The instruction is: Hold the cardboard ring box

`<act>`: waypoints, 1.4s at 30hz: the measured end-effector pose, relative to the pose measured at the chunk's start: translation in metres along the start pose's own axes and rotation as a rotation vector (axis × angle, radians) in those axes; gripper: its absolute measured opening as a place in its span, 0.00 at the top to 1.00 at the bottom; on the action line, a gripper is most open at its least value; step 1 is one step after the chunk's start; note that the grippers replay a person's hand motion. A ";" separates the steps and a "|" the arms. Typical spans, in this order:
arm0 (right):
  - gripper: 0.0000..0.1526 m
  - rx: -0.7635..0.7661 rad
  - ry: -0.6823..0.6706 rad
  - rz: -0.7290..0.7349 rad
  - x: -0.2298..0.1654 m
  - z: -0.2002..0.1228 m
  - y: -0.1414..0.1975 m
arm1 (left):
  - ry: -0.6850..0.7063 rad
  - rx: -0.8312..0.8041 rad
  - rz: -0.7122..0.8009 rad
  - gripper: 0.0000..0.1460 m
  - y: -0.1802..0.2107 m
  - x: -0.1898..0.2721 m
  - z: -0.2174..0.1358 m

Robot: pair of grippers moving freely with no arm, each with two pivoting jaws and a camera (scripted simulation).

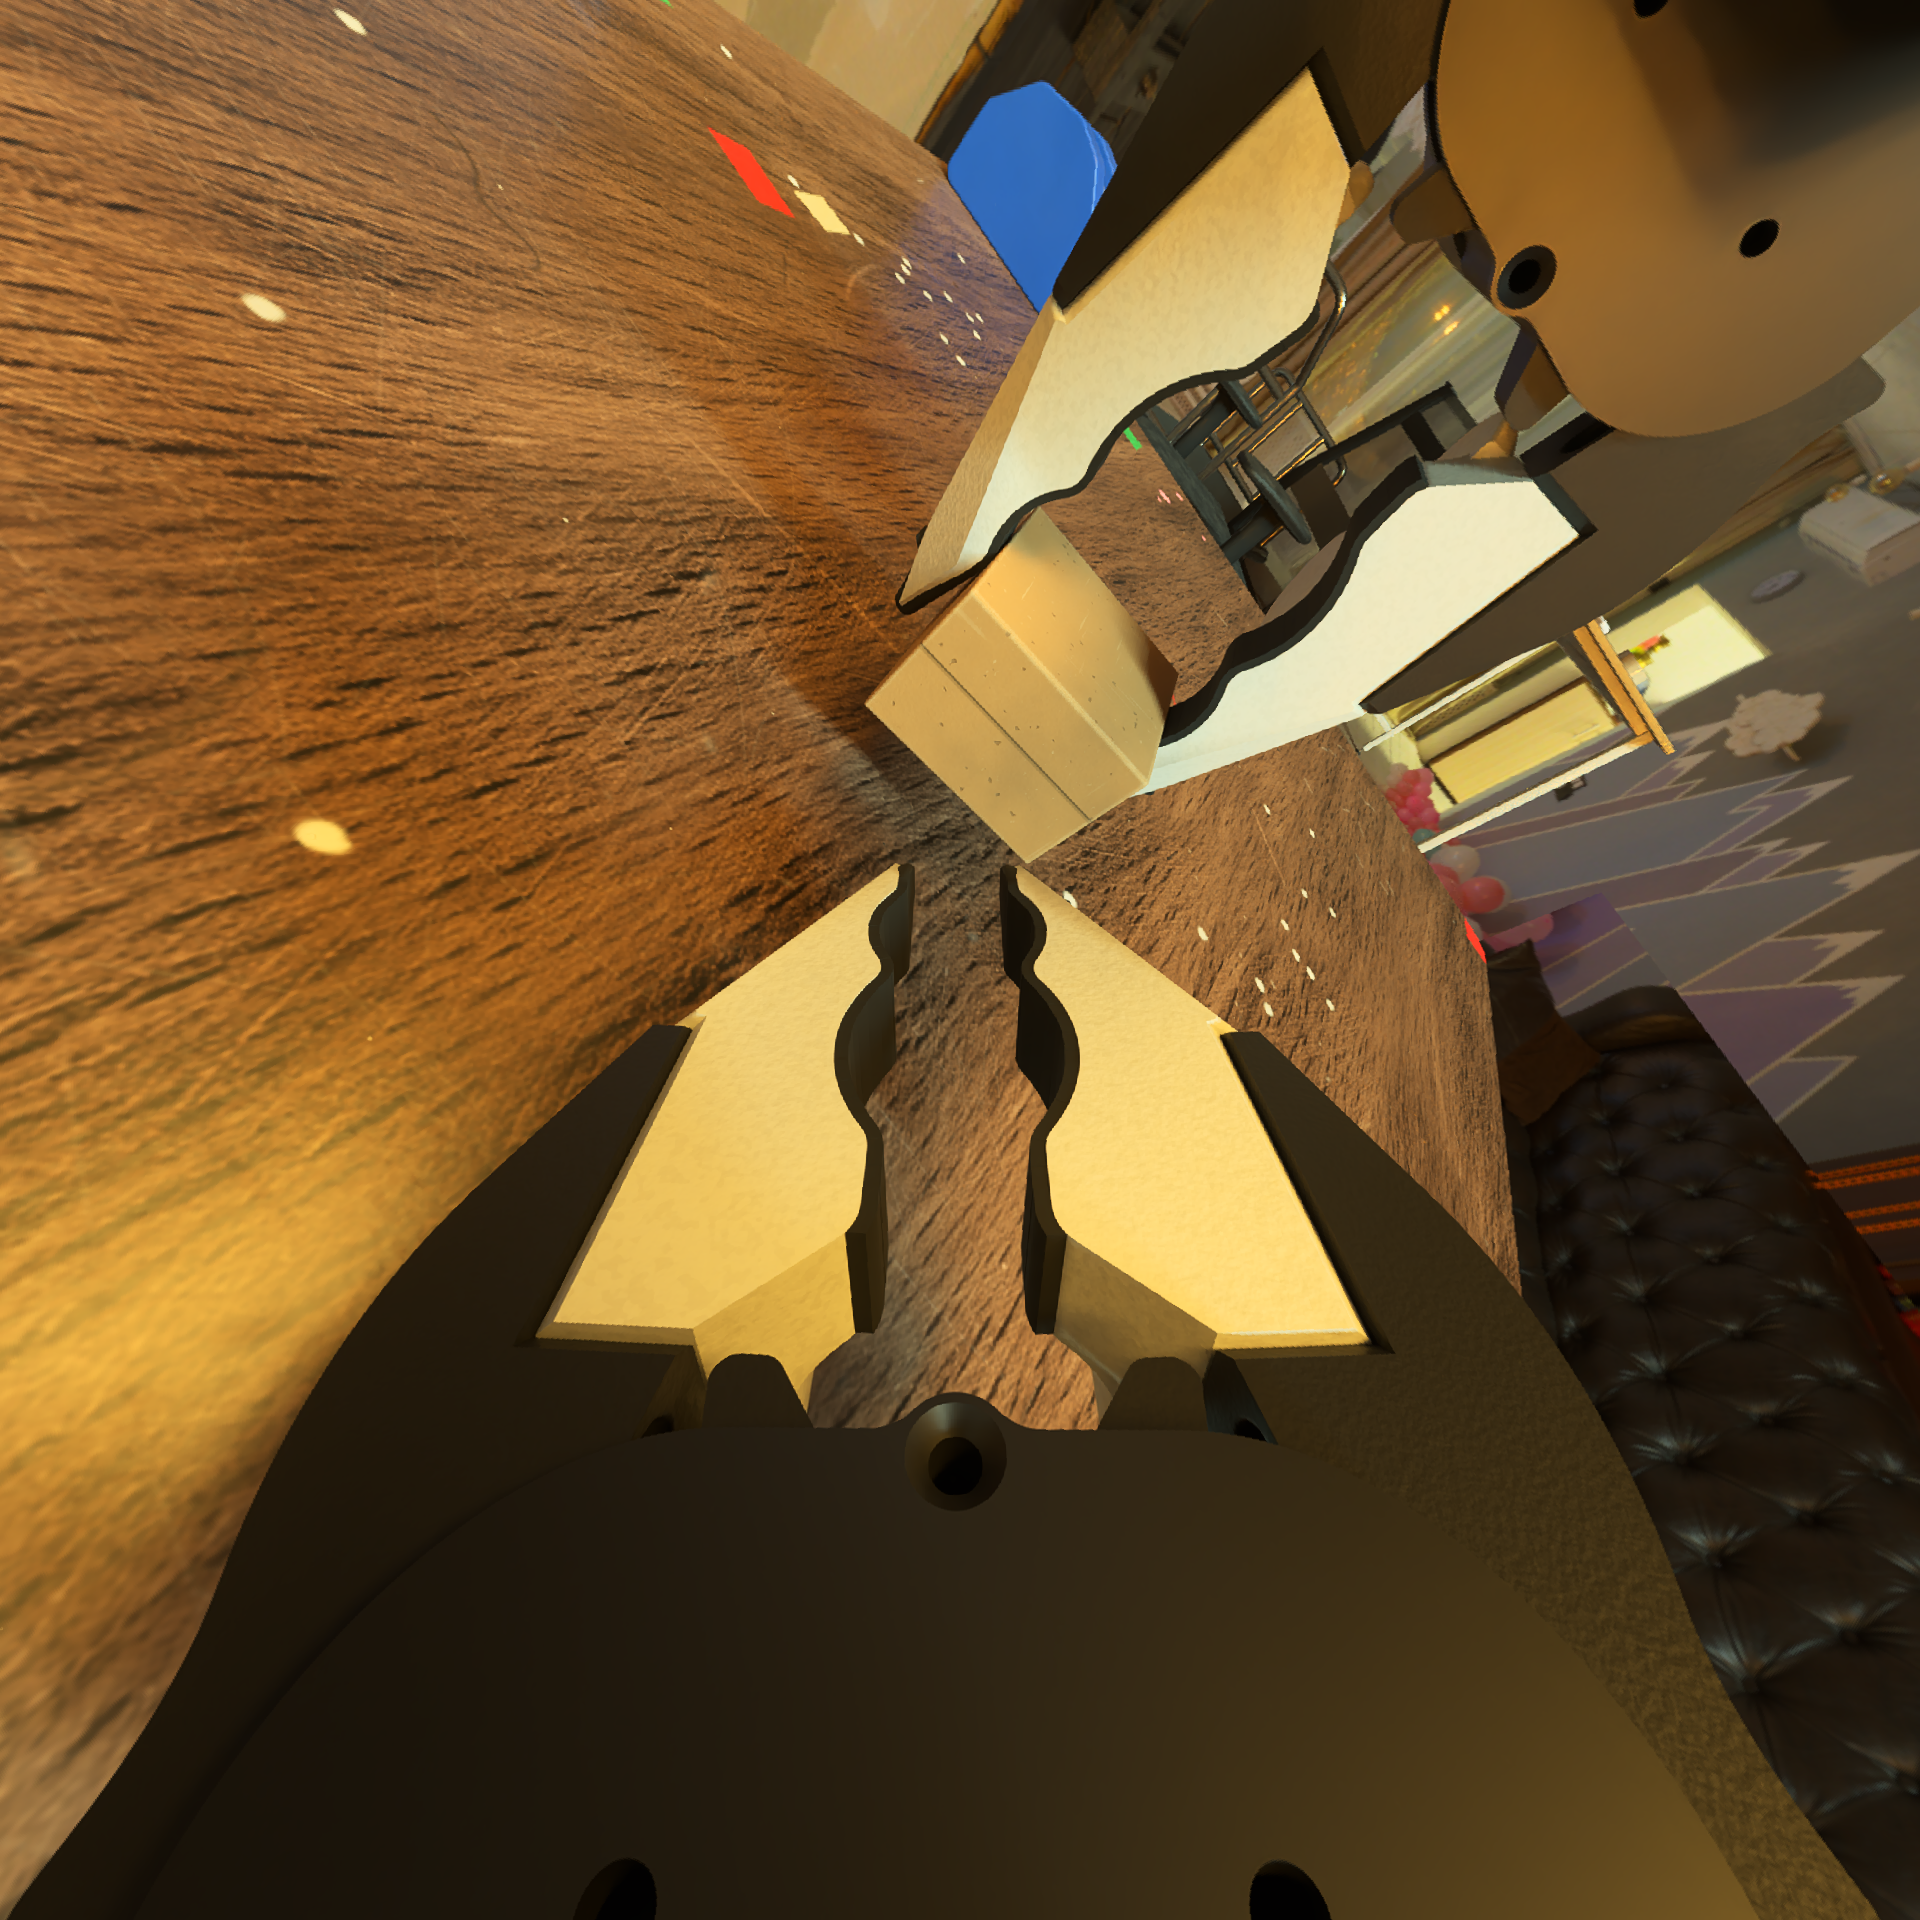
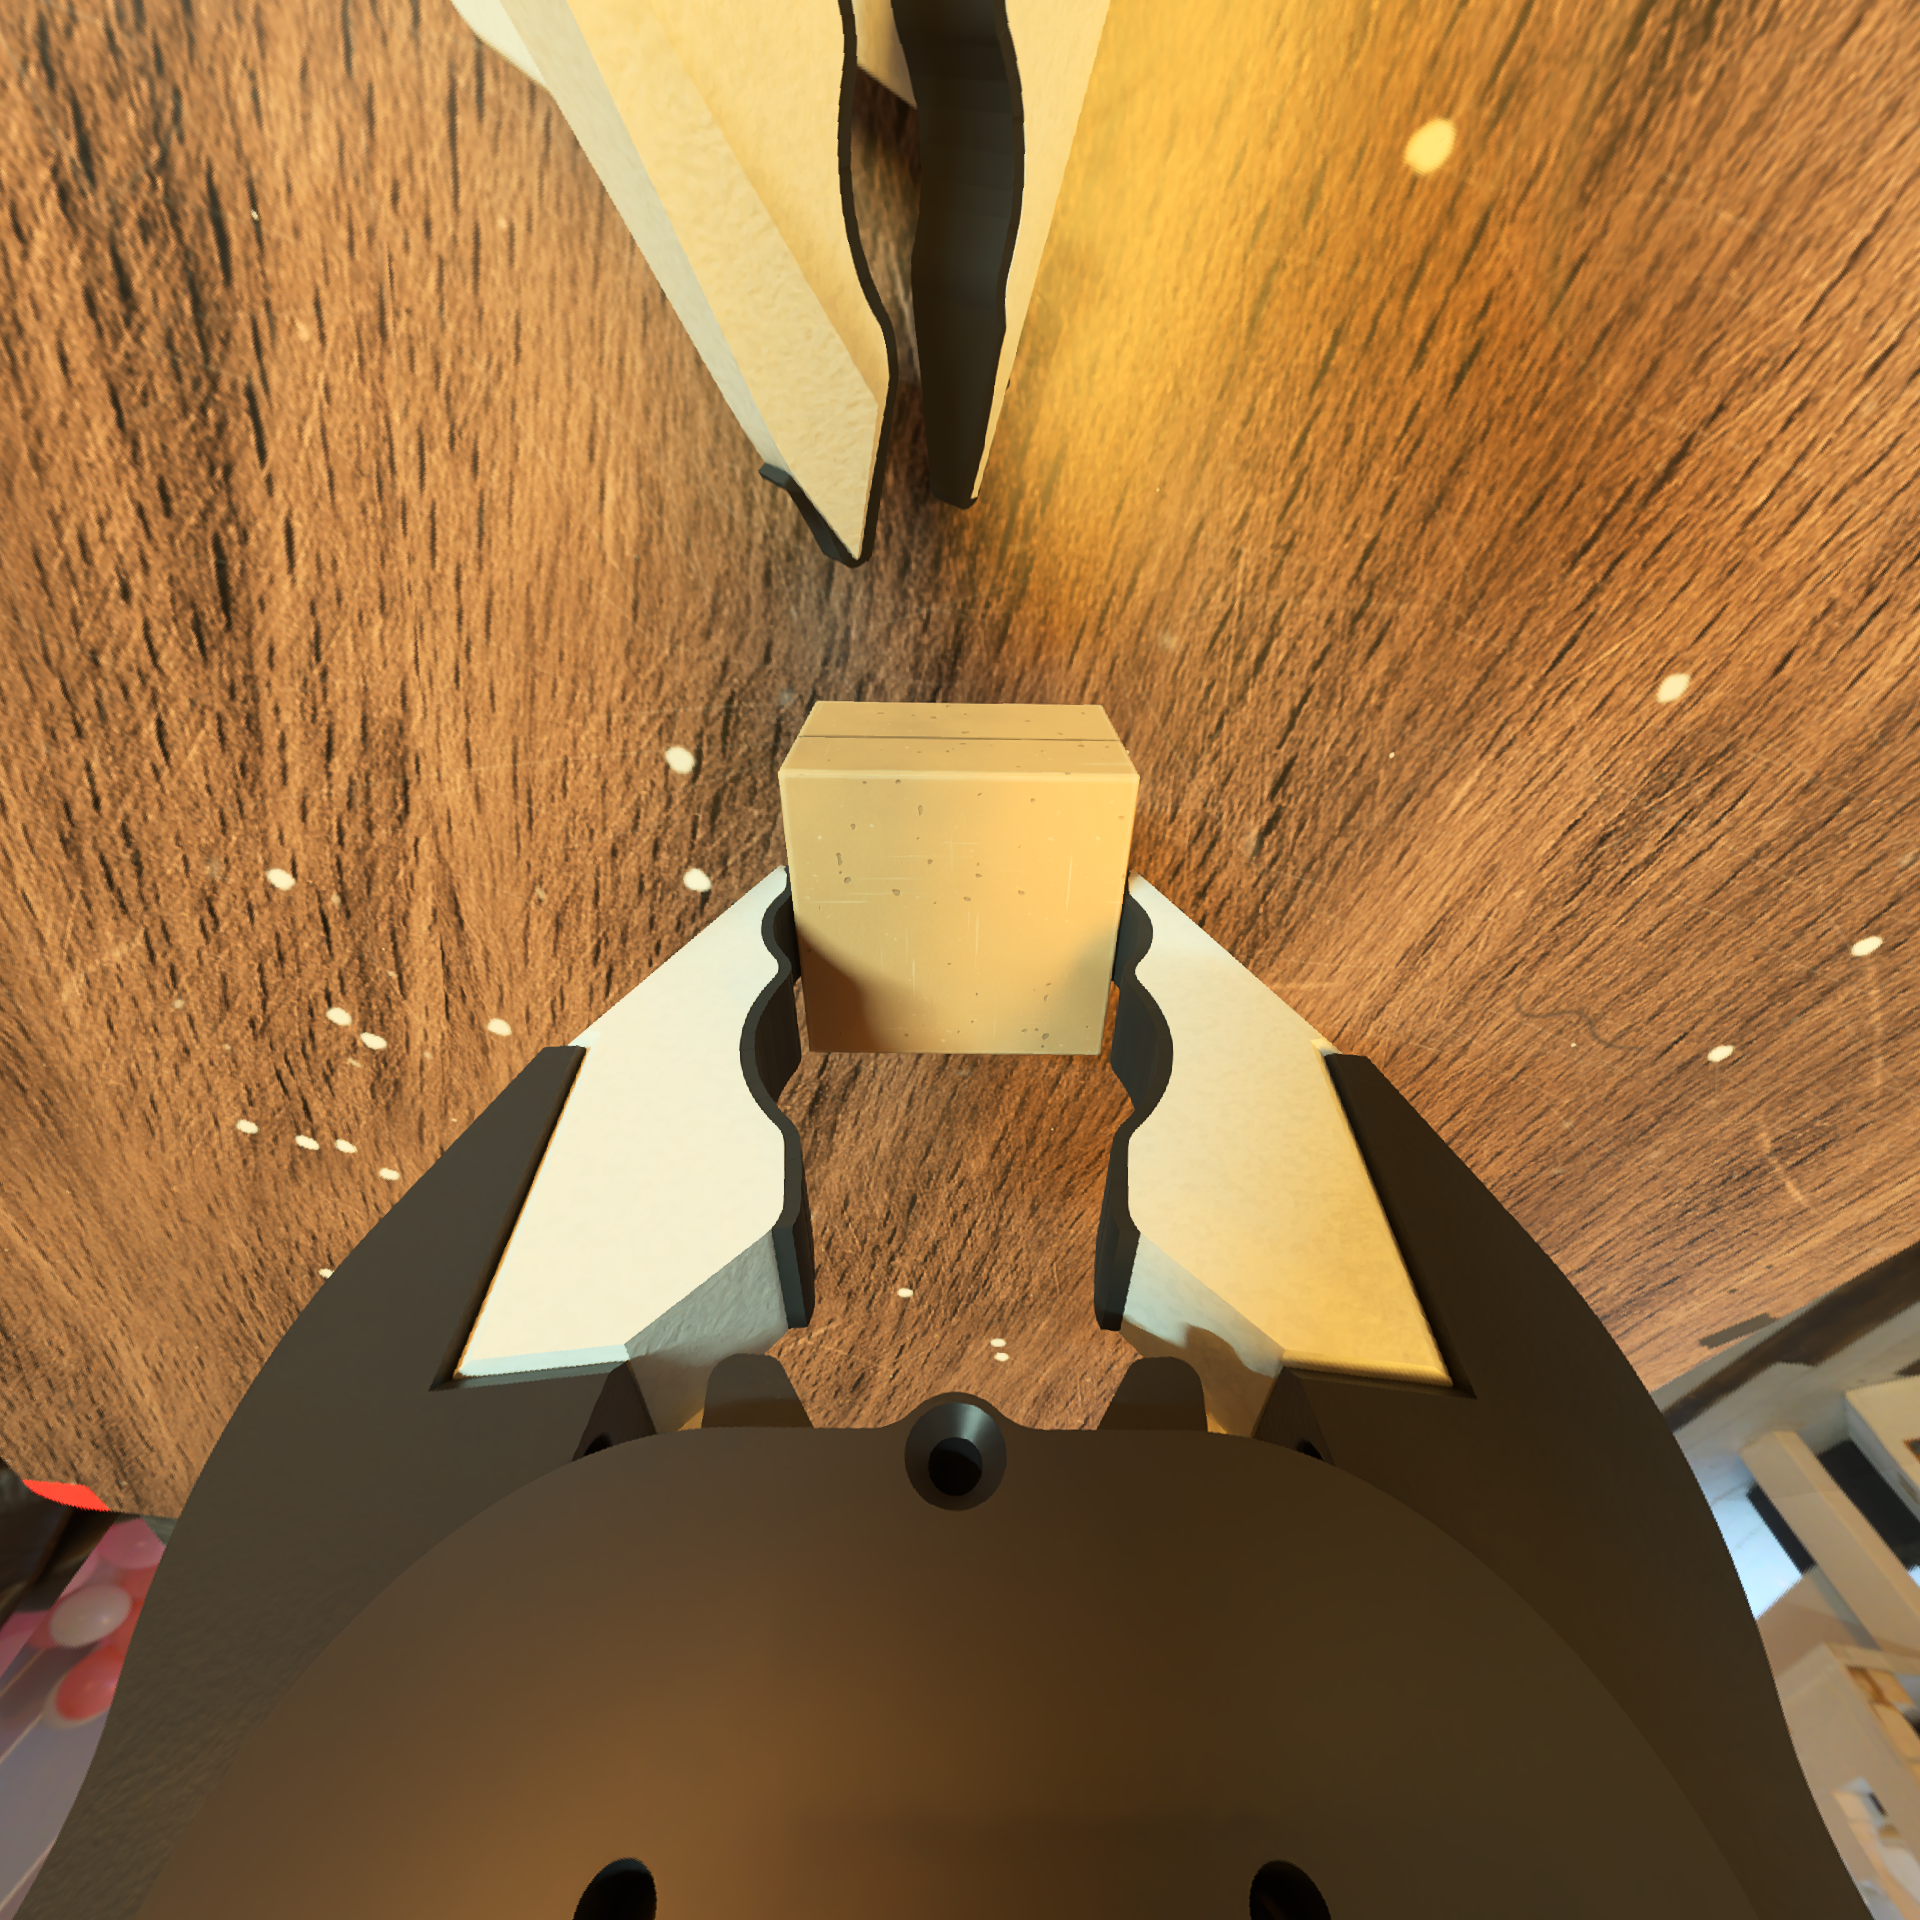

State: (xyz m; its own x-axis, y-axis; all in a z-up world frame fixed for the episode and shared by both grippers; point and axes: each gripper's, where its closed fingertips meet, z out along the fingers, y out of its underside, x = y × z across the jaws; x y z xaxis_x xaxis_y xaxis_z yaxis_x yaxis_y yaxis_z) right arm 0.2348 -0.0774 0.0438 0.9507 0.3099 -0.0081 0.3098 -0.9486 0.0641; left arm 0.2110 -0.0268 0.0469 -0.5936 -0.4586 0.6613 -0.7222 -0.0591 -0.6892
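The cardboard ring box [image 2: 956, 914] is a small tan cube with a lid seam, low over the wooden table [image 2: 312, 520]. My right gripper [image 2: 956, 894] is shut on it, with both pads pressed against its opposite sides. In the left wrist view the box [image 1: 1029, 686] sits between the right gripper's fingers [image 1: 1143, 312], just beyond my left gripper [image 1: 956, 883]. My left gripper is empty, its jaws nearly together with a thin gap. It also shows in the right wrist view [image 2: 909, 525], pointing at the box from the far side, apart from it.
A blue object [image 1: 1029, 177] and a flat red patch [image 1: 748, 171] lie farther off on the table. The table's edge runs at the right, with a black tufted sofa [image 1: 1714, 1351] beyond it. Pale specks dot the wood.
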 end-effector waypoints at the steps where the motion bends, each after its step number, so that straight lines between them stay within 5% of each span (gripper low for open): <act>1: 0.61 -0.007 0.001 -0.004 0.000 0.000 0.001 | 0.001 0.001 -0.001 0.89 0.000 0.000 0.000; 42: 0.61 0.050 0.003 0.012 0.000 0.002 0.005 | -0.013 -0.032 0.007 0.89 0.005 -0.002 0.003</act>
State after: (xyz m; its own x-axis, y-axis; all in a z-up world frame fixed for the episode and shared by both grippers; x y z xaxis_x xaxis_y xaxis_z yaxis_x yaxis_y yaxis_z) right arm 0.2364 -0.0820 0.0422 0.9543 0.2988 -0.0047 0.2988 -0.9542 0.0138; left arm 0.2095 -0.0288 0.0415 -0.5938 -0.4705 0.6527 -0.7295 -0.0276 -0.6835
